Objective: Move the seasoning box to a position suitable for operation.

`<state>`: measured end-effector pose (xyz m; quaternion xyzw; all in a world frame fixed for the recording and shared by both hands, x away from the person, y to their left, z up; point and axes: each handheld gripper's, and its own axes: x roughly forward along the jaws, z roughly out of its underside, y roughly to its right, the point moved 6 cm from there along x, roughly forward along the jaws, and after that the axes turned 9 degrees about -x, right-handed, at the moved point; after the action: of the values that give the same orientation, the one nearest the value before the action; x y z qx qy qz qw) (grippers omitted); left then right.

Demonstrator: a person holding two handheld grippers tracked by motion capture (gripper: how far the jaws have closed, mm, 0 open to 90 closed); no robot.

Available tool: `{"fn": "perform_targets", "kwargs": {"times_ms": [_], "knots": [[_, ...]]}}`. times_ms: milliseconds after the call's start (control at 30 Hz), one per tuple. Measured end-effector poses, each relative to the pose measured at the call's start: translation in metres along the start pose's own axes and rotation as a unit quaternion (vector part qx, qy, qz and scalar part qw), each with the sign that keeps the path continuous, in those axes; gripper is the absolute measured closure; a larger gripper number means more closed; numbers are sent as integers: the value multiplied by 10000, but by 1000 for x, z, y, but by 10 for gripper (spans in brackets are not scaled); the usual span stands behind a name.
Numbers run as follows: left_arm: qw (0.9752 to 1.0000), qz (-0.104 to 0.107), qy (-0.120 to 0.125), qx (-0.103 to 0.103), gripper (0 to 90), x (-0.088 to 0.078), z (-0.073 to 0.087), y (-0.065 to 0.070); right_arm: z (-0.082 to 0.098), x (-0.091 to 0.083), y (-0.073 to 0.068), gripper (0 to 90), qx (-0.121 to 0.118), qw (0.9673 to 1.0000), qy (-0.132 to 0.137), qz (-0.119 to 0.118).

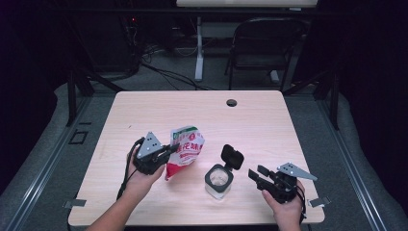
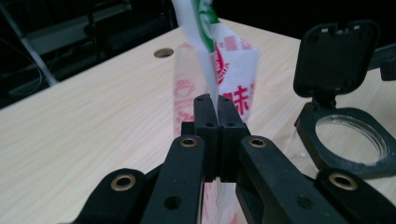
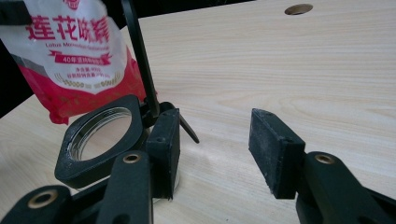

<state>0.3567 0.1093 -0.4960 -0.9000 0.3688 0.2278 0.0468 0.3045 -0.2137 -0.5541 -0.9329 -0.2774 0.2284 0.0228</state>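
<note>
Light wood worktop (image 1: 250, 120), and the left gripper (image 1: 174, 148) has the red-and-white bag (image 1: 185, 150) pinched tight at its edge, left of the open-lidded jar (image 1: 219, 179). Right gripper (image 1: 255, 173) sits spread open, holding nothing, beside it.

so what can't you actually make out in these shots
- Top of the red and white printed plastic pouch: cut off by the upper edge in the left gripper view, so an open mouth can't be confirmed.
- Contents of the clear jar with black flip lid: too small in the high view.
- Small print on the pouch: blurred in the right gripper view.
</note>
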Motion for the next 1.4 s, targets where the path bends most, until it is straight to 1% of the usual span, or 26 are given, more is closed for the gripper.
{"fn": "perform_targets", "kwargs": {"times_ms": [133, 267, 400, 467, 600, 700, 767, 867, 933, 1000, 1100, 1167, 1200, 1233, 1267, 1333, 1400], "knots": [[9999, -11, -96, -50, 900, 2, 14, -1, 0, 1, -1, 533, -31, 10000, -20, -7], [9997, 43, -146, -213, 898, 1, 25, -4, 0, 2, -1, 532, -31, 10000, -22, -14], [9997, 138, -158, -110, 893, 0, 31, 1, 0, 2, -1, 532, -40, 10000, -22, -27], [9996, 202, -193, -3, 889, 0, 34, 6, 0, 3, -2, 532, -35, 10000, -20, -50], [9993, 259, -222, 169, 888, 3, 37, 15, 1, 4, -2, 532, -51, 10000, -45, -37], [9991, 297, -223, 181, 888, 7, 39, 18, 0, 4, -3, 532, -53, 10000, -37, -47], [9992, 325, -187, 140, 888, 10, 39, 19, 0, 3, -2, 532, -63, 10000, -56, -25], [9991, 341, -214, 152, 891, 12, 38, 20, -3, 0, -4, 532, -86, 9999, 50, -24], [9991, 354, -209, 127, 892, 12, 38, 21, -7, -3, -6, 533, -130, 9999, 112, -3], [9991, 349, -187, 123, 893, 11, 38, 21, -11, -8, -10, 542, -241, 9996, 133, 13], [9992, 356, -157, 102, 893, 9, 39, 20, -22, -15, -18, 544, -451, 9985, 306, -38], [9992, 373, -155, 81, 894, 8, 40, 19, -29, -19, -24, 543, -613, 9975, 351, -84], [9992, 385, -118, 54, 895, 8, 41, 19, -32, -21, -27, 542, -631, 9972, 381, -108], [9991, 395, -133, 51, 895, 7, 41, 19, -34, -21, -29, 545, -661, 9970, 368, -154], [9991, 390, -129, 36, 895, 7, 41, 19, -35, -21, -32, 549, -646, 9970, 335, -260], [9991, 401, -102, 6, 895, 6, 42, 18, -38, -21, -38, 548, -626, 9969, 322, -362], [9992, 391, -73, -28, 895, 4, 42, 16, -42, -19, -43, 546, -670, 9963, 327, -434]]}}
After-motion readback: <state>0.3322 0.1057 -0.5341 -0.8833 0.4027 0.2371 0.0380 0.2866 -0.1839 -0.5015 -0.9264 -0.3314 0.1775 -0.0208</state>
